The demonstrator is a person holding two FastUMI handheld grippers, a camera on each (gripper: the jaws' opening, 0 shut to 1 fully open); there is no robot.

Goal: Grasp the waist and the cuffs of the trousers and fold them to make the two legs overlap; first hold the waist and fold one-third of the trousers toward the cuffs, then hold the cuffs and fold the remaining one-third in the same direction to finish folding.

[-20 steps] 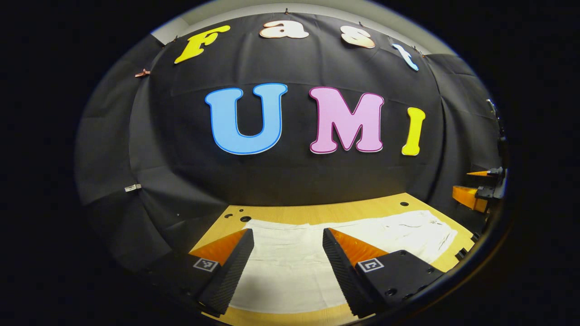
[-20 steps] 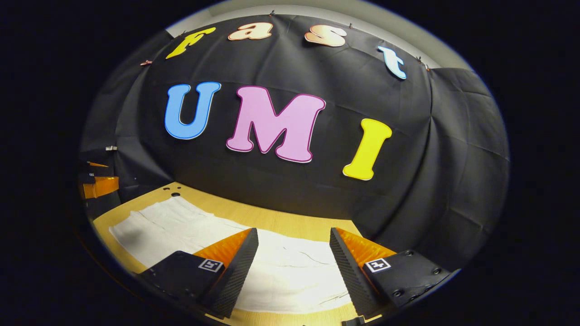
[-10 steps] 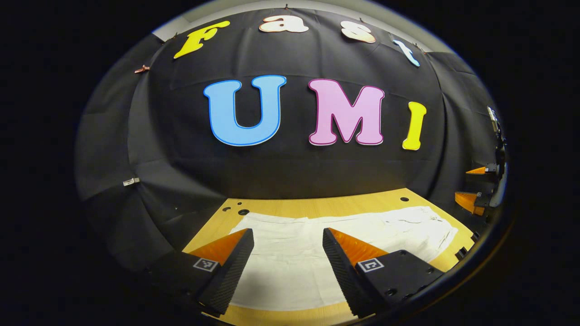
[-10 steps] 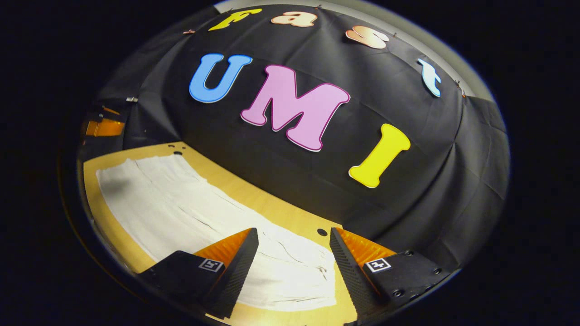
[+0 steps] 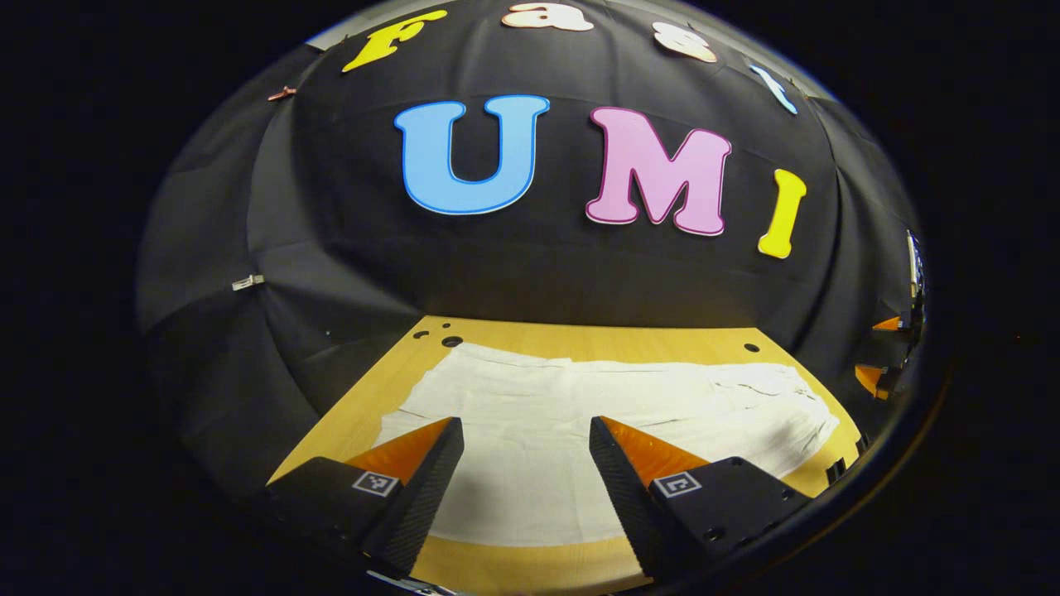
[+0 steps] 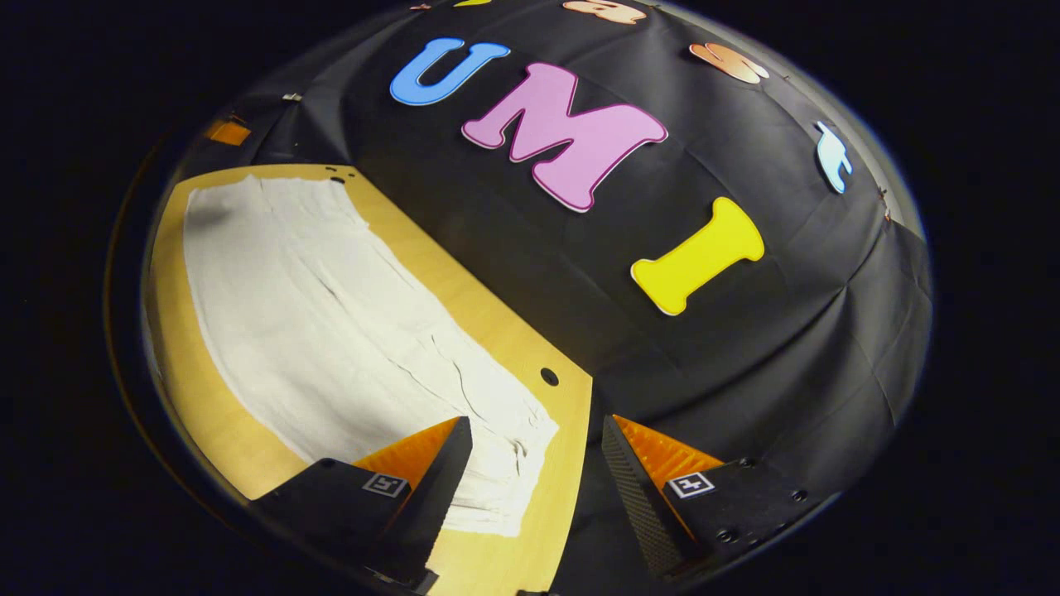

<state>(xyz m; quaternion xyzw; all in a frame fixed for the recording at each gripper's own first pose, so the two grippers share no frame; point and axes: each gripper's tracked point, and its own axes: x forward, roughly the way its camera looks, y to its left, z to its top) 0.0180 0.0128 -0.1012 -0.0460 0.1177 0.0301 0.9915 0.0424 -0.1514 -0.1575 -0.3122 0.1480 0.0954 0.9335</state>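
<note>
White trousers (image 5: 596, 414) lie flat on the wooden table (image 5: 580, 339), long axis running left to right across your reach. Your left gripper (image 5: 526, 463) hovers wide open and empty above one end; your right gripper (image 6: 534, 463), equally spread and holding nothing, overhangs the opposite end (image 6: 513, 463). Which end is the waist is unclear.

In the left gripper view, we see the right gripper (image 5: 888, 352) at the far edge, cut off and too small to tell how its jaws stand. In the right gripper view, our own fingers (image 6: 431, 488) cover the near end of the white trousers (image 6: 331, 331), and the tabletop (image 6: 215, 422) runs off the picture's edge.
</note>
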